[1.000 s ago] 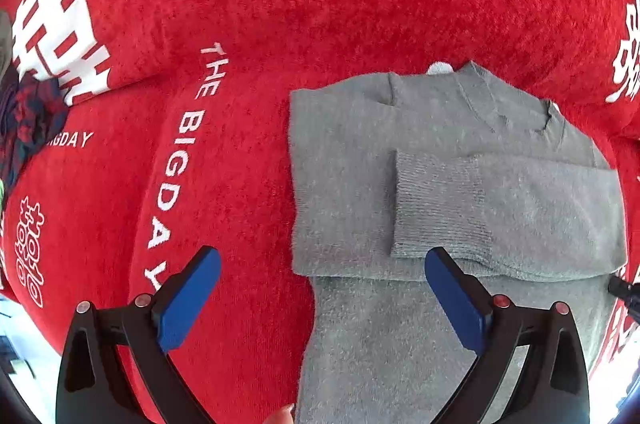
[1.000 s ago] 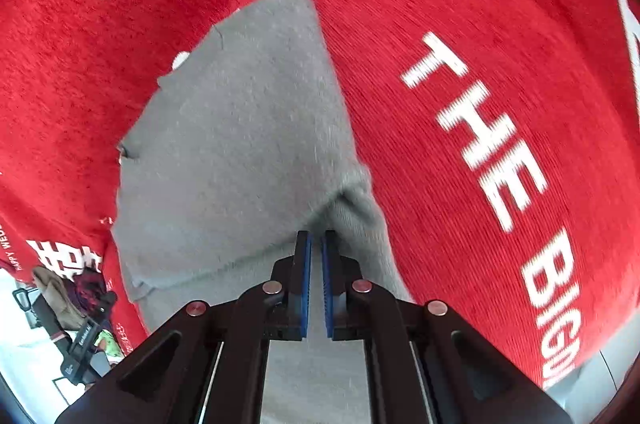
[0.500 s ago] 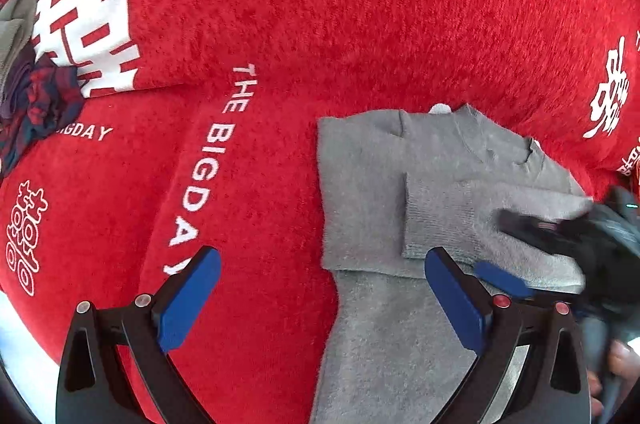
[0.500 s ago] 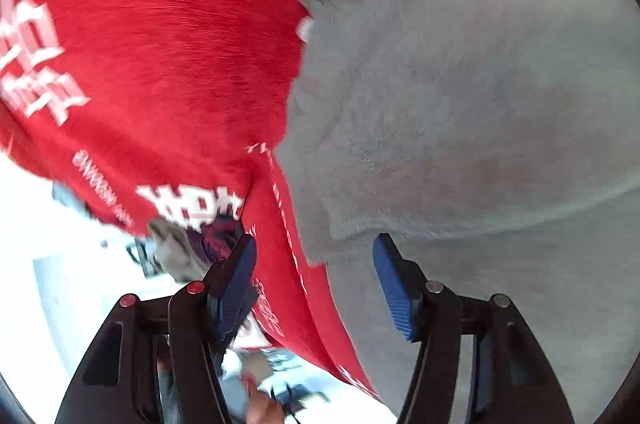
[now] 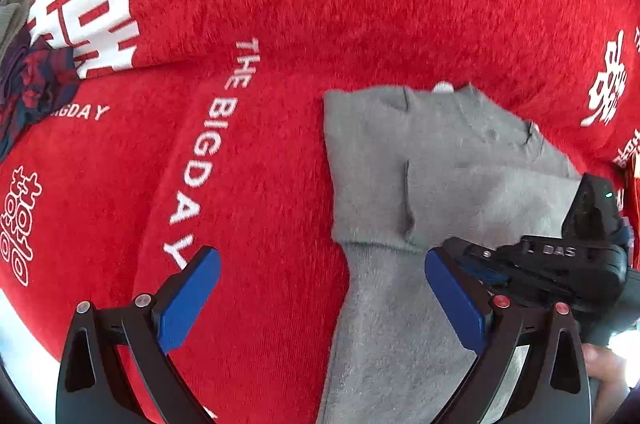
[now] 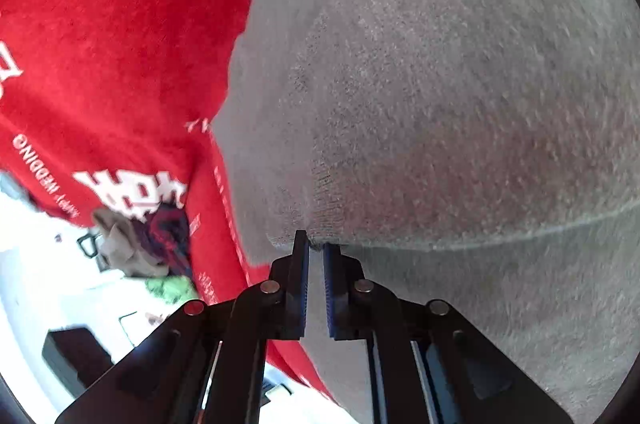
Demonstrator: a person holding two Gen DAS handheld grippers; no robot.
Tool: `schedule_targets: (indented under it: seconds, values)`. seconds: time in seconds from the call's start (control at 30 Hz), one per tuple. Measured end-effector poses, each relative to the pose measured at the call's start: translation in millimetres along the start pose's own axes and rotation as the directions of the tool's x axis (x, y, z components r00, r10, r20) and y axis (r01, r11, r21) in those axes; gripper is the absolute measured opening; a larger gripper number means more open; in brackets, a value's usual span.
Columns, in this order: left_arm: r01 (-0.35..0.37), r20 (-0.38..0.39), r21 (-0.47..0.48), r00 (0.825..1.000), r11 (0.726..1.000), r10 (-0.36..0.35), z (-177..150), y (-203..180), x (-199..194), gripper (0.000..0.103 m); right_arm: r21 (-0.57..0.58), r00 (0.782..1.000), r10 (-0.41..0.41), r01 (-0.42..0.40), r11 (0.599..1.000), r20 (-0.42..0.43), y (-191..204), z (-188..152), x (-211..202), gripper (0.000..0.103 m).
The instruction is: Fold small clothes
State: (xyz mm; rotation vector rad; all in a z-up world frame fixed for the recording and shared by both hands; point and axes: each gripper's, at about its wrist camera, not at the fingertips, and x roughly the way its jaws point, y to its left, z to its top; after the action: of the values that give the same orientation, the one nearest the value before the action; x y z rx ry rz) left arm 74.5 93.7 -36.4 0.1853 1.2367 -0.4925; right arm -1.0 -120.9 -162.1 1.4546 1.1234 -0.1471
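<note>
A grey sweater (image 5: 400,151) lies on a red blanket (image 5: 280,23), its sleeve folded across the chest. My left gripper (image 5: 320,288) hovers open above the sweater's left edge with nothing between its blue pads. From the right, my right gripper (image 5: 456,247) comes in low at the lower edge of the folded sleeve. In the right wrist view the right gripper (image 6: 316,248) has its jaws closing, almost together, and the tips nip the folded edge of the grey sweater (image 6: 460,83).
The red blanket (image 6: 100,43) carries white lettering. A heap of dark and beige clothes (image 5: 28,83) lies at the blanket's far left edge, and this heap (image 6: 148,236) also shows in the right wrist view. A person's hand (image 5: 604,368) holds the right gripper's handle.
The right gripper let go of the sleeve, opened, swung to the sweater's right side and closed on the fold's edge. The left gripper rose and pulled back, staying open.
</note>
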Motion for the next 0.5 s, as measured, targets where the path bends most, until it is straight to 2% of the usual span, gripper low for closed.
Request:
schedule_targets:
  seconds: [0.07,0.1,0.13,0.2,0.27,0.3,0.33,0.4,0.43,0.5]
  values:
    - [-0.002,-0.014,0.007,1.000,1.000,0.002,-12.0,2.4,1.6,0.102,-0.066,0.997,-0.048,0.044,0.997,-0.060,6.6,-6.5,-7.9,0.012]
    - [-0.001,-0.015,0.009,1.000,1.000,0.001,-12.6,4.1,-0.5,0.102,-0.111,0.996,-0.067,0.059,0.992,-0.063,12.0,-9.6,-12.9,0.012]
    - [0.003,-0.014,0.008,1.000,1.000,-0.003,-12.3,3.3,-7.1,0.102,-0.159,0.995,-0.088,0.078,0.984,-0.053,16.2,-11.3,-23.0,0.012]
    - [0.009,-0.016,0.008,1.000,1.000,-0.009,-13.4,-4.6,2.2,0.102,-0.229,0.989,-0.149,0.150,0.962,0.022,17.9,-8.5,-56.1,0.012]
    - [0.010,-0.016,0.019,1.000,1.000,-0.010,-5.2,-12.1,16.9,0.102,-0.230,0.964,-0.235,0.259,0.938,0.127,6.0,2.9,-97.4,0.013]
    - [0.010,-0.017,0.026,1.000,1.000,-0.009,-2.6,-12.0,22.3,0.102,-0.212,0.942,-0.278,0.315,0.925,0.186,-3.1,11.2,-120.1,0.015]
    - [0.009,-0.020,0.035,1.000,0.999,-0.008,-1.8,-14.9,25.0,0.102,-0.193,0.924,-0.309,0.353,0.915,0.224,-12.7,18.6,-136.8,0.021]
    - [0.005,-0.038,0.049,0.999,0.999,-0.004,0.3,-20.2,34.5,0.102,-0.146,0.886,-0.380,0.427,0.892,0.266,-34.5,34.2,-164.5,0.035]
    - [0.001,-0.048,0.054,0.999,0.999,0.001,-1.0,-23.6,37.8,0.102,-0.134,0.870,-0.412,0.458,0.879,0.272,-44.9,40.4,-173.2,0.038]
    - [-0.014,-0.074,0.061,0.997,0.998,0.019,-5.1,-30.8,43.8,0.102,-0.098,0.825,-0.507,0.542,0.834,0.250,-71.8,51.3,-184.5,0.037]
